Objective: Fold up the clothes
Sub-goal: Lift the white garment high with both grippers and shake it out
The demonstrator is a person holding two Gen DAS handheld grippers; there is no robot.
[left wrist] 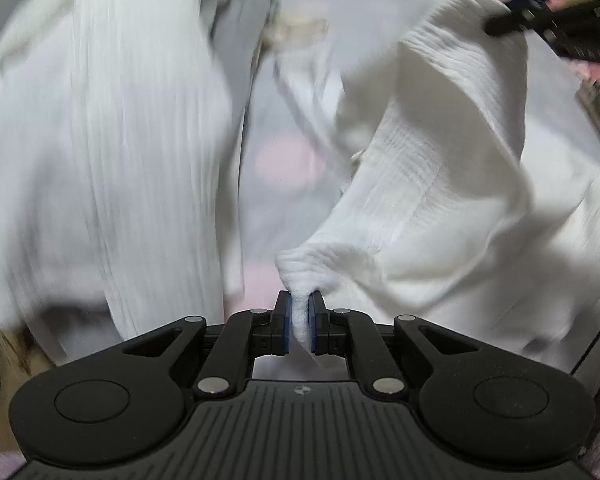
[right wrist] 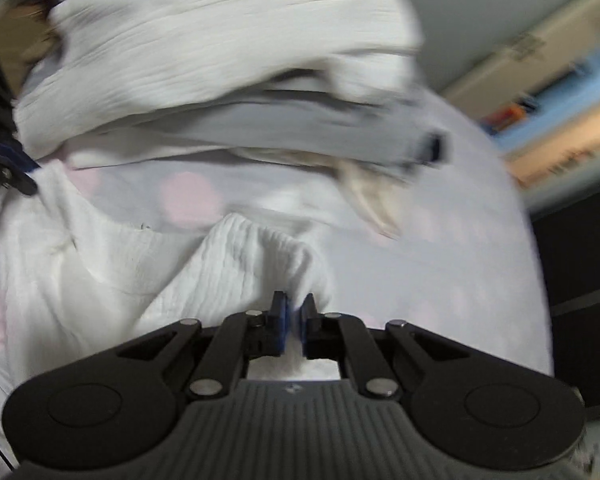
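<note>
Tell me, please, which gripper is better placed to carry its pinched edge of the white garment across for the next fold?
Probably the left gripper: it is shut on a sharp, clearly visible tuck of the white garment. The right gripper also pinches cloth, but blur hides how much.

Pale sheet with pink dots (right wrist: 188, 196); blurred shelf (right wrist: 560, 120), dark cabinet (right wrist: 580, 272) beside it

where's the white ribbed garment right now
In both wrist views the white ribbed garment hangs pinched between the left tool and right tool, above the pink-dotted sheet.
</note>
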